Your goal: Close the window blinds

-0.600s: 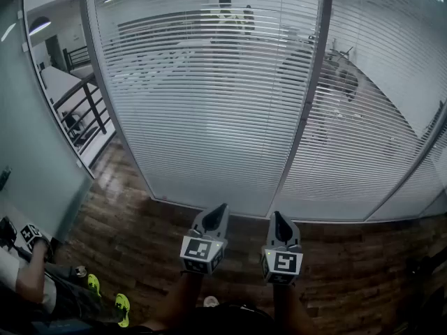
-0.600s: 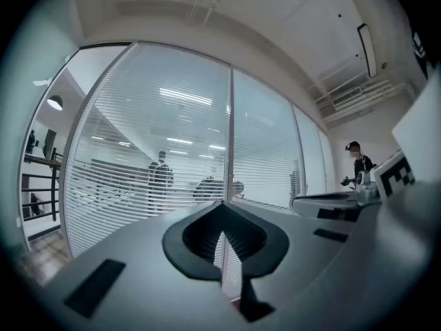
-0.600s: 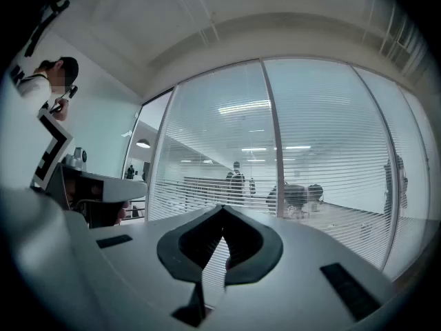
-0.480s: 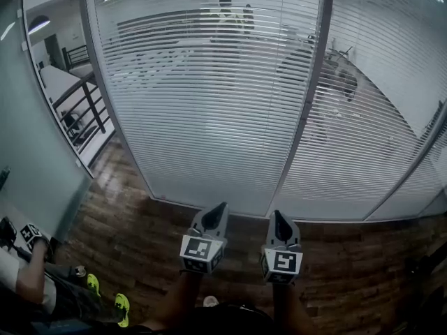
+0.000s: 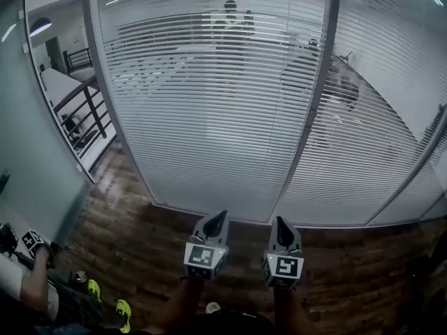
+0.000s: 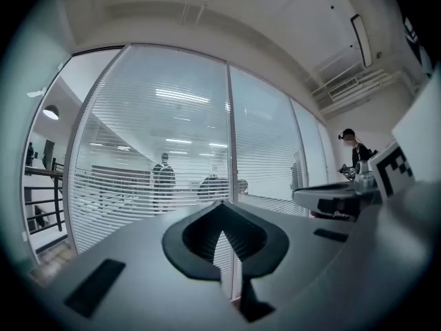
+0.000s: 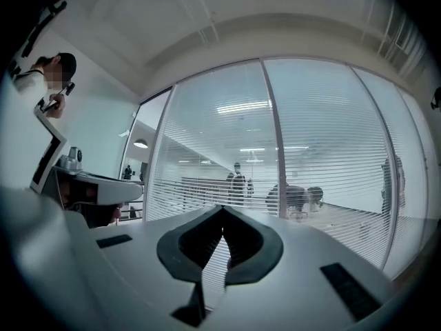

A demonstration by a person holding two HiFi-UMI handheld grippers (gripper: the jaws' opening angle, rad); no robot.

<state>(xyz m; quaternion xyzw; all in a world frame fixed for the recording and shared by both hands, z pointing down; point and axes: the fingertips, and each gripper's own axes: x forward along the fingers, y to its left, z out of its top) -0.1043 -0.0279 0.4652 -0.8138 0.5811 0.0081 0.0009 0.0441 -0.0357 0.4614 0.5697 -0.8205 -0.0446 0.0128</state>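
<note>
Two tools are in play, the left hand-held gripper (image 5: 216, 220) and the right hand-held gripper (image 5: 281, 225). They sit side by side and level, both aimed at the window blinds (image 5: 209, 117), which hang straight ahead and well apart from them across a strip of wood floor (image 5: 133, 236). Each has its jaws closed tip to tip with nothing between them, probably carried idle because nothing is within reach yet. The slats are tilted open, so one standing figure (image 5: 230, 19) shows through, ahead of the left hand-held gripper. I count two frame posts (image 5: 318, 96) bounding the middle blind, and a second blind ahead-right of the right hand-held gripper. I can make out no cord or wand.
</note>
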